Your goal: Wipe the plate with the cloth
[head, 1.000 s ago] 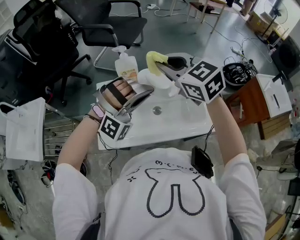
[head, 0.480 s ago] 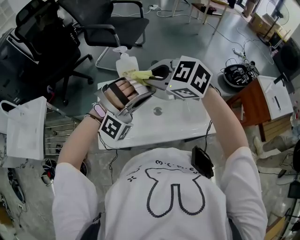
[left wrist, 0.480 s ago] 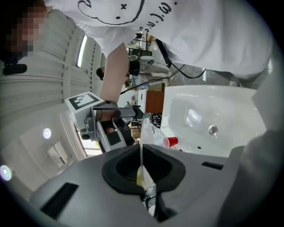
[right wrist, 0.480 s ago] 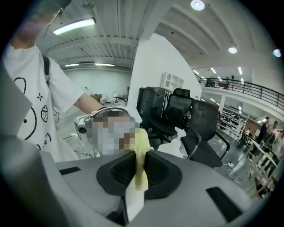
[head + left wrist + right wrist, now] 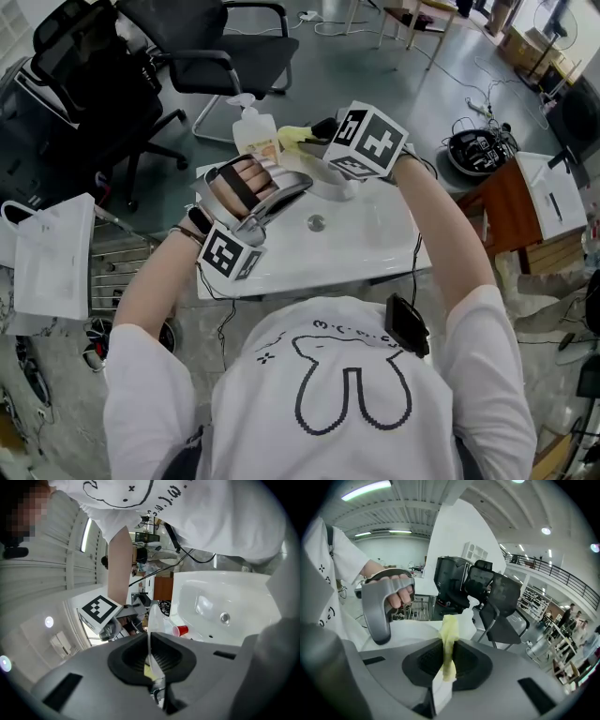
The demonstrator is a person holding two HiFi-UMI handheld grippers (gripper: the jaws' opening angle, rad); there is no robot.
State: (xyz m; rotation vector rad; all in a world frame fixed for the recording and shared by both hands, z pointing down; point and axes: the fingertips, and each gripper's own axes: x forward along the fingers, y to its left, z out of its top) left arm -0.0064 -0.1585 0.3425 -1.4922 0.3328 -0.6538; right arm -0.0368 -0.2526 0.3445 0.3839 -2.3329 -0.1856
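**Plate and cloth both gripped over the sink's far rim**

The left gripper [image 5: 150, 656] is clenched on the white plate [image 5: 153, 619]. The plate shows edge-on as a thin white line running up from between the jaws. The right gripper [image 5: 447, 660] is clamped on the yellow cloth [image 5: 450, 632], a bunched strip standing up out of its pads.

In the head view both tools meet above the far rim of the white sink [image 5: 361, 244]. The left one is over the sink's far-left part. The right one, with its marker cube [image 5: 367, 141] on top, is over the middle of the far rim. The cloth is just beside the plate, and whether the two touch cannot be told.

A pump bottle [image 5: 253, 131] stands at the sink's far-left edge, behind the left gripper. The sink's drain [image 5: 316, 222] lies in the basin on the near side of both tools. Black office chairs [image 5: 211, 52] stand beyond the sink's far rim.
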